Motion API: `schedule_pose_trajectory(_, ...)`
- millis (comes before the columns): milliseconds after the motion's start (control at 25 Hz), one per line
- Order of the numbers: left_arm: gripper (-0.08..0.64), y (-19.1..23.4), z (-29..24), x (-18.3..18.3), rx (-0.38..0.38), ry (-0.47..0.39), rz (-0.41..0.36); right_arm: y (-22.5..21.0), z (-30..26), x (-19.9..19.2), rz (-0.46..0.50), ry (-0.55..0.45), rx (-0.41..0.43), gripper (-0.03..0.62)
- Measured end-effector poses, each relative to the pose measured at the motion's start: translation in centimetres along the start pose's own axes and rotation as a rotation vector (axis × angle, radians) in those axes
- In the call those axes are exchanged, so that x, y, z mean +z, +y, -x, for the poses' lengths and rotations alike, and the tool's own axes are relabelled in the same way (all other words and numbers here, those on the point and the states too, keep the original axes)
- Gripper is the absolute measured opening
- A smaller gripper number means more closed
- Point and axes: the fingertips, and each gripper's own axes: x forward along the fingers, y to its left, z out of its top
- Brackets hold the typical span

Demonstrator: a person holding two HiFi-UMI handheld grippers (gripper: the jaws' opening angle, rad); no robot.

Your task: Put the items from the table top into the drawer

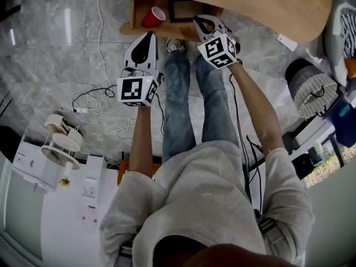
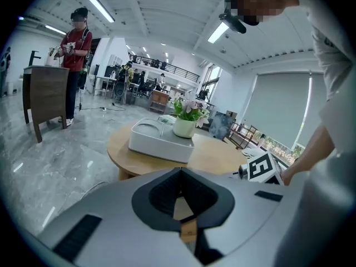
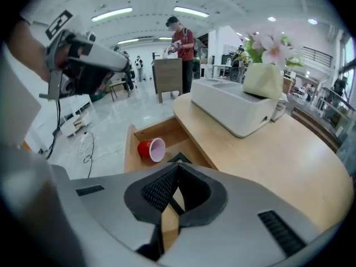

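Observation:
A red cup (image 1: 153, 16) lies on its side in the open wooden drawer (image 1: 133, 13) under the round table (image 1: 250, 4); a flat dark-framed item (image 1: 186, 10) lies beside it. My right gripper (image 1: 199, 19) hangs over the drawer's right end, shut with nothing between its jaws (image 3: 178, 164). The right gripper view shows the red cup (image 3: 151, 149) in the drawer (image 3: 133, 141) just beyond the jaws. On the table (image 3: 267, 160) stand a white box-shaped appliance (image 3: 236, 107) and a flower pot (image 3: 264, 77). My left gripper (image 1: 149, 35) is short of the drawer, shut and empty (image 2: 181, 169).
Cables (image 1: 89, 102) trail over the marble floor at the left, near a white stand (image 1: 58, 141). A wicker basket (image 1: 311, 88) sits at the right. My legs stand between the grippers. A person (image 2: 75, 49) stands at a dark cabinet (image 2: 44, 93) far off.

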Motion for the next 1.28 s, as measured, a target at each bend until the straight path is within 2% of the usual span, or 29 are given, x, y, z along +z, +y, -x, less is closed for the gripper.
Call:
schedule_pose_trajectory(160, 0.017, -2.4, -0.8, 1.1, -0.028, 0.003, -0.017, -1.2, 4.1, 1.5, -0.183, -0.095, -0.005, 0.025)
schedule_pose_trajectory(280, 0.017, -4.3, -1.3, 2.6, -0.052, -0.002, -0.042, -2.7, 7.7, 2.7, -0.254, -0.151, -0.046, 0.025)
schedule_pose_trajectory(480, 0.017, -7.4, -1.0, 6.5, -0.071, -0.030, -0.082, -5.6, 14.2, 4.9, -0.292, -0.229, -0.123, 0.025)
schedule_pose_trajectory(800, 0.017, -11.3, 0.4, 16.4, -0.091, -0.119, -0.129, -12.9, 26.7, 11.0, -0.355, -0.413, -0.320, 0.023)
schedule_pose_trajectory(1040, 0.017, -13.4, 3.1, 24.1, -0.084, -0.194, -0.145, -15.6, 34.9, 15.5, -0.328, -0.482, -0.399, 0.023)
schedule_pose_trajectory(1280, 0.017, -15.7, 6.6, 30.3, -0.075, -0.244, -0.175, -16.7, 42.7, 18.6, -0.314, -0.531, -0.460, 0.023)
